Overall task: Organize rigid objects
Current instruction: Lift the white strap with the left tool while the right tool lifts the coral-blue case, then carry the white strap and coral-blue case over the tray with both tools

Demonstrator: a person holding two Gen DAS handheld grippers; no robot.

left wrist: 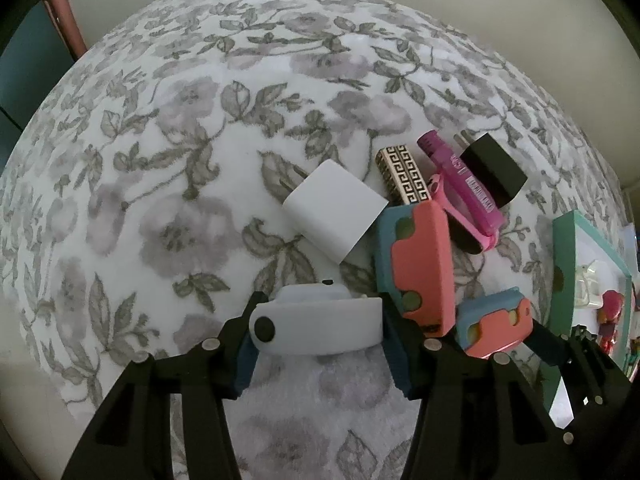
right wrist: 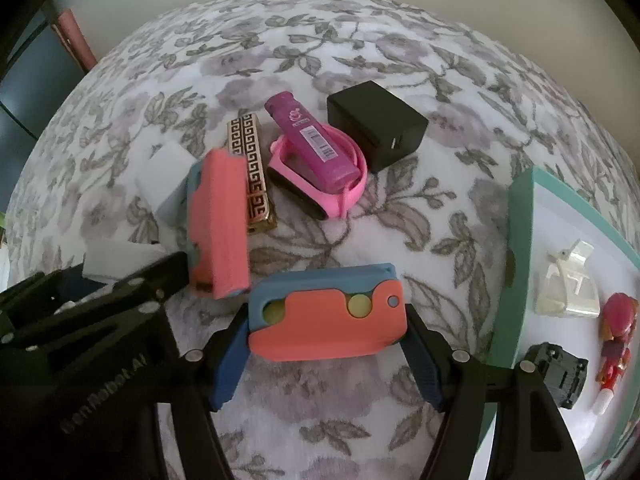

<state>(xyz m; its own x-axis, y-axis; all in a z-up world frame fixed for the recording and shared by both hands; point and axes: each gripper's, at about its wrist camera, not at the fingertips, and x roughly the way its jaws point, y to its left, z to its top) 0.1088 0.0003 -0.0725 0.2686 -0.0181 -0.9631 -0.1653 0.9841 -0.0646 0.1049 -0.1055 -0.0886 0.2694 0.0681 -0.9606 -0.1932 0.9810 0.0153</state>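
The left gripper is seen pointing steeply down over a floral cloth, with a pale grey-white band-shaped object lying crosswise between its blue-padded fingers. Both ends of that object sit against the pads, so it is pinched between them. Just beyond it lies a white block, and to its right stands a coral-and-blue case on its edge.

The right gripper is closed on a second coral-and-blue case, which is held lengthwise across the gap, its two short ends pressed by the blue pads. In the left wrist view this same case is seen just to the right of the left gripper.

Farther up the cloth, a gold patterned bar, a purple bottle resting across a pink strap, and a black charger cube are grouped near one another. At the right edge a teal-rimmed tray is seen, holding a clear plastic piece, a small red figure and a dark block.
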